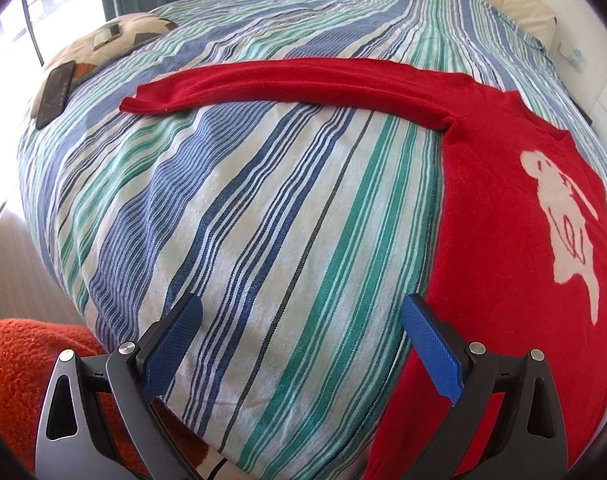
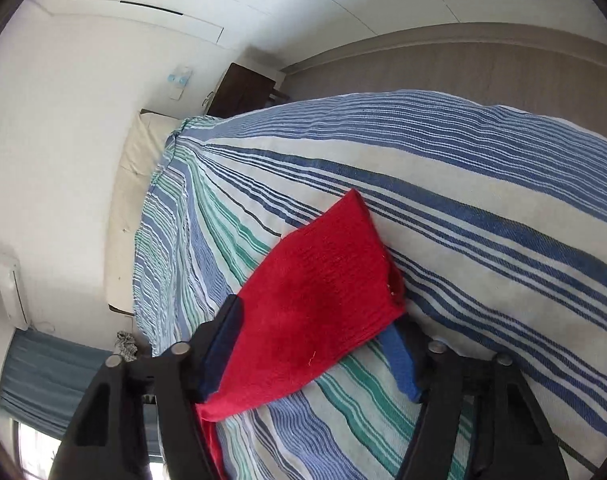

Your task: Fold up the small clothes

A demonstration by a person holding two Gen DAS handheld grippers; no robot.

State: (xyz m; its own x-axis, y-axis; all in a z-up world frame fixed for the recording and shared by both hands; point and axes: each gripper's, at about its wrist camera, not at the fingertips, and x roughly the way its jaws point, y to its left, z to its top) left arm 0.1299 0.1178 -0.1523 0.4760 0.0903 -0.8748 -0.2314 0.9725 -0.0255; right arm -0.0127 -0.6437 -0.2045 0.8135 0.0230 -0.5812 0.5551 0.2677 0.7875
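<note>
Bedroom around the striped bed

We see a striped bedspread [image 1: 239,208] in blue, green and white, a patterned pillow [image 1: 103,46] at its far left with a dark phone [image 1: 55,92] lying on it, an orange fuzzy blanket [image 1: 19,376] at lower left, and a wall air conditioner [image 2: 11,296] above blue curtains [image 2: 35,380]

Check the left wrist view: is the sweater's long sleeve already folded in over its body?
No. The sleeve of the red sweater lies stretched straight out across the striped bedspread, away from the body.
</note>
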